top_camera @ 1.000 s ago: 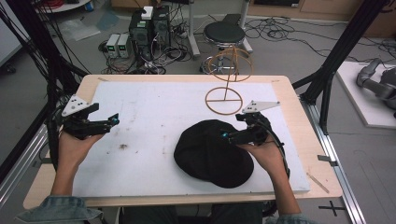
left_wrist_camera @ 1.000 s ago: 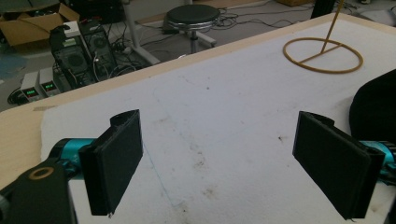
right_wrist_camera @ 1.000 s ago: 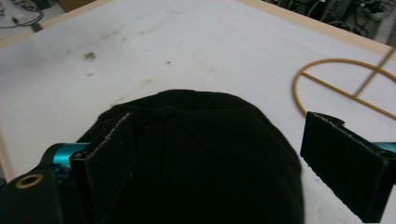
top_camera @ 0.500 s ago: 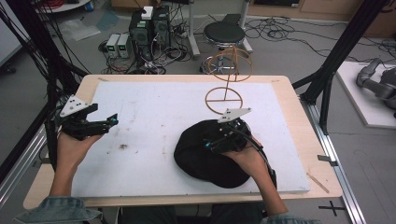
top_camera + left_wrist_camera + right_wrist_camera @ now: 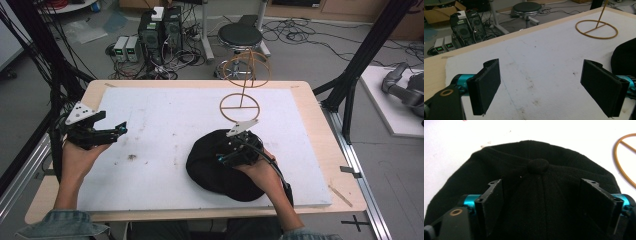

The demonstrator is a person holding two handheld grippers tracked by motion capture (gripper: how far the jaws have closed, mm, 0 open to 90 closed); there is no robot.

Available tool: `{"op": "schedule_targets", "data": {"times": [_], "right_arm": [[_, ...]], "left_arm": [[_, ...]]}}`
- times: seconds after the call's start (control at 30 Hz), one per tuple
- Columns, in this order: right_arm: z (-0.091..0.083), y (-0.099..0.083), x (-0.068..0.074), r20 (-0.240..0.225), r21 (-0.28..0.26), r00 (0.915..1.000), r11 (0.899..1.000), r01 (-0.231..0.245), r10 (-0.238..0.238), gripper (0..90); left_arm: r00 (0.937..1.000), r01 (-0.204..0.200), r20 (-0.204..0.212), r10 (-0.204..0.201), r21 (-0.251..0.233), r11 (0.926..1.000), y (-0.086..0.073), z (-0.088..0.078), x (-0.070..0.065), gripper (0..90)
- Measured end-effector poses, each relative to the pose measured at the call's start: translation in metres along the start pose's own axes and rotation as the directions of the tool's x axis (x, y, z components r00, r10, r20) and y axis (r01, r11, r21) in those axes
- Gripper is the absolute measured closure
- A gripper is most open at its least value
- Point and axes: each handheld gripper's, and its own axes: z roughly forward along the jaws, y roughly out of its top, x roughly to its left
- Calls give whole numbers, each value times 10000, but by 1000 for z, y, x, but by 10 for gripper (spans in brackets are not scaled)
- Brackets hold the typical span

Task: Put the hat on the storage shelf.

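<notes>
A black cap (image 5: 202, 167) lies on the white board (image 5: 165, 117), right of the middle. My right gripper (image 5: 222, 159) is low over the cap's crown, and its jaws have just been closing a little. In the right gripper view they stand wide on either side of the crown (image 5: 537, 166), with fabric between them and no clear pinch. My left gripper (image 5: 120, 131) is held above the board's left edge, apart from the cap. Its jaws are wide open with nothing between them (image 5: 541, 85). The cap's edge (image 5: 625, 60) shows at the right of that view.
A tan wire stand (image 5: 243, 87) with a ring base stands on the board just beyond the cap, its ring (image 5: 616, 155) close to my right gripper. The wooden table rim (image 5: 320, 130) frames the board. A stool (image 5: 240, 35) and computer boxes sit on the floor behind.
My right gripper has moved left and down from the cap's right side onto its crown. The left gripper has stayed where it was.
</notes>
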Motion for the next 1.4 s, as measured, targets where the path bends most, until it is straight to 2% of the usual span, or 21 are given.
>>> {"op": "schedule_targets", "data": {"times": [0.2,0.23,0.43,0.6,0.7,0.8,0.83,0.87,1.07,1.4], "right_arm": [[3,-1,0,22,288,10000,9996,-17,16,296],[4,-1,1,13,380,10000,9993,0,0,340],[5,-1,2,-42,376,10000,9993,20,-18,444],[5,-3,1,-76,407,9999,9991,-126,129,528],[4,-3,0,-41,355,9984,9978,-560,562,603],[4,-3,0,-27,354,9980,9974,-632,633,629],[3,-3,0,-14,343,9978,9972,-665,666,685],[3,-3,0,-14,343,9978,9972,-665,666,685],[-1,-3,-1,-90,124,9971,9970,-760,761,757],[-15,-2,-5,-474,-827,9930,9903,-1119,1083,820]], "left_arm": [[10000,33,-9,-33,-11,10000,0,0,0,166],[10000,13,-16,-13,6,10000,0,-1,1,166],[10000,39,-17,-39,-13,10000,0,-1,0,167],[10000,14,-2,-14,-15,10000,0,-1,0,169],[10000,21,-5,-21,-25,10000,0,-1,0,170],[10000,29,-12,-29,-42,10000,0,-1,0,170],[10000,31,-11,-31,-48,10000,0,-1,0,171],[10000,24,-14,-24,-44,10000,0,-2,0,171],[10000,60,-17,-60,-105,9999,1,-3,0,171],[10000,67,-49,-68,-186,9998,2,-7,1,171]]}}
